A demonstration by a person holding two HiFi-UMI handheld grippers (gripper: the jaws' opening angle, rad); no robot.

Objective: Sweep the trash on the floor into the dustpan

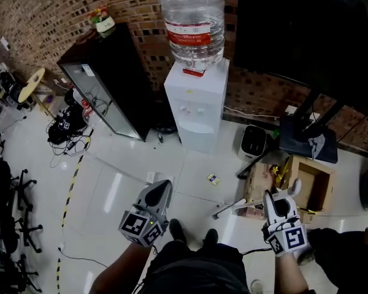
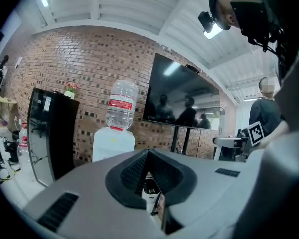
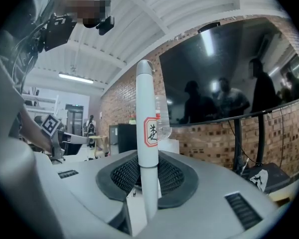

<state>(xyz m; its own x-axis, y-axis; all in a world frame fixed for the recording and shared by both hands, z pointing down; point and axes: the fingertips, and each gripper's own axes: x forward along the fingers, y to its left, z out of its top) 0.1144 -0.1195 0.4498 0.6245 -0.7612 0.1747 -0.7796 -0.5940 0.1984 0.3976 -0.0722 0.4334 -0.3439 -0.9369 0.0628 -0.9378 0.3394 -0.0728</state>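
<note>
Right tongs (image 3: 148, 179) hold the stick (image 3: 145, 108); the trash lies ahead.
My right tongs are clamped on a smooth, round, white stick that points left. My left tongs (image 2: 149, 176) are closed on nothing. One small flat scrap (image 1: 213, 179) sits on the shiny floor (image 1: 122, 182), ahead and left of my right tongs. I can't spot the dustpan.
</note>
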